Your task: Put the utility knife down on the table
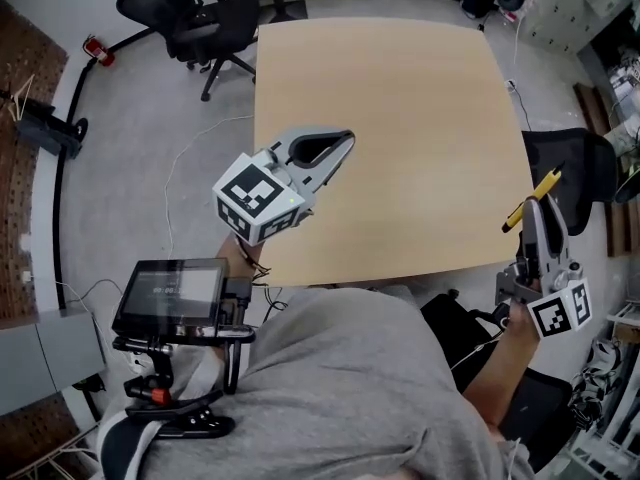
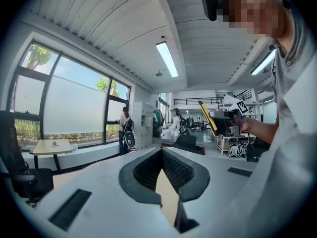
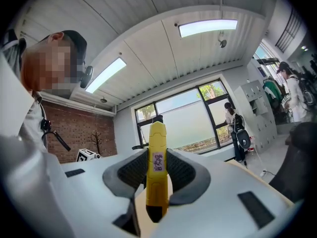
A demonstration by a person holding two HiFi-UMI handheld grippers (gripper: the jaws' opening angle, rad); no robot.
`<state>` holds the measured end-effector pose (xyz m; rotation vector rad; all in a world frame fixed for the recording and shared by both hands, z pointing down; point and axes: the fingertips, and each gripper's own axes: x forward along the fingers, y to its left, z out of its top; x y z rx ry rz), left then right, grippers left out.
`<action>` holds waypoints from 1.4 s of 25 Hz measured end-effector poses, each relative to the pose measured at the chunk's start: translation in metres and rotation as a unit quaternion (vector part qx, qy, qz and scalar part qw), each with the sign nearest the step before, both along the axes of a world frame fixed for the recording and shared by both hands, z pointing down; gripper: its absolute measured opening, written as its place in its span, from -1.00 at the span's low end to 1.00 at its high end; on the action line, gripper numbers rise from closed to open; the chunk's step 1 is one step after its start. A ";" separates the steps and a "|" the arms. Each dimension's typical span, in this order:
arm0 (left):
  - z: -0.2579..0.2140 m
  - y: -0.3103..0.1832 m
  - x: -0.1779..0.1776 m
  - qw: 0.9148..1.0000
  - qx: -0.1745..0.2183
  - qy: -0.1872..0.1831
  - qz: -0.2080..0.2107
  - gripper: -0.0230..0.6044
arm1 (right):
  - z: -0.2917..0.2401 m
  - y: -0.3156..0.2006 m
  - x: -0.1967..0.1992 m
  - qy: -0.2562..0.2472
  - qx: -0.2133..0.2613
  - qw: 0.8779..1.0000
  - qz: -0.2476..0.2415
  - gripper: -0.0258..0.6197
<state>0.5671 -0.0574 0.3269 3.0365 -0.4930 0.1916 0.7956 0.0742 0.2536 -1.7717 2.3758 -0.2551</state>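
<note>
the right gripper (image 1: 538,216) was clamped on the yellow utility knife (image 3: 157,168), its jaws pressed against both sides of the handle. the knife stood out lengthwise past the fingertips, with a small label on the face turned to the camera. in the head view the knife (image 1: 531,200) was in the air just off the tabletop's (image 1: 400,118) right near corner, not touching the wood. the left gripper (image 1: 340,146) hung over the tabletop's left near edge, its jaw tips brought together with nothing between them. a black office chair (image 1: 190,23) stood on the floor beyond the tabletop's far left corner.
</note>
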 end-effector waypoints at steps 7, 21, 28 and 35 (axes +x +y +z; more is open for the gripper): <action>0.008 -0.036 -0.011 1.000 -0.017 0.003 -0.017 -0.91 | 0.009 -0.053 -0.002 -0.002 -0.019 1.000 -0.015 -0.56; 0.046 -0.094 -0.008 0.992 -0.058 -0.017 -0.108 -0.91 | 0.065 -0.188 0.049 -0.023 -0.048 0.995 -0.079 -0.56; 0.063 -0.098 0.014 0.985 -0.079 -0.026 -0.154 -0.91 | 0.087 -0.235 0.100 -0.027 -0.063 0.993 -0.094 -0.56; 0.070 -0.099 0.032 0.979 -0.092 -0.033 -0.179 -0.91 | 0.104 -0.276 0.129 -0.037 -0.073 0.991 -0.107 -0.56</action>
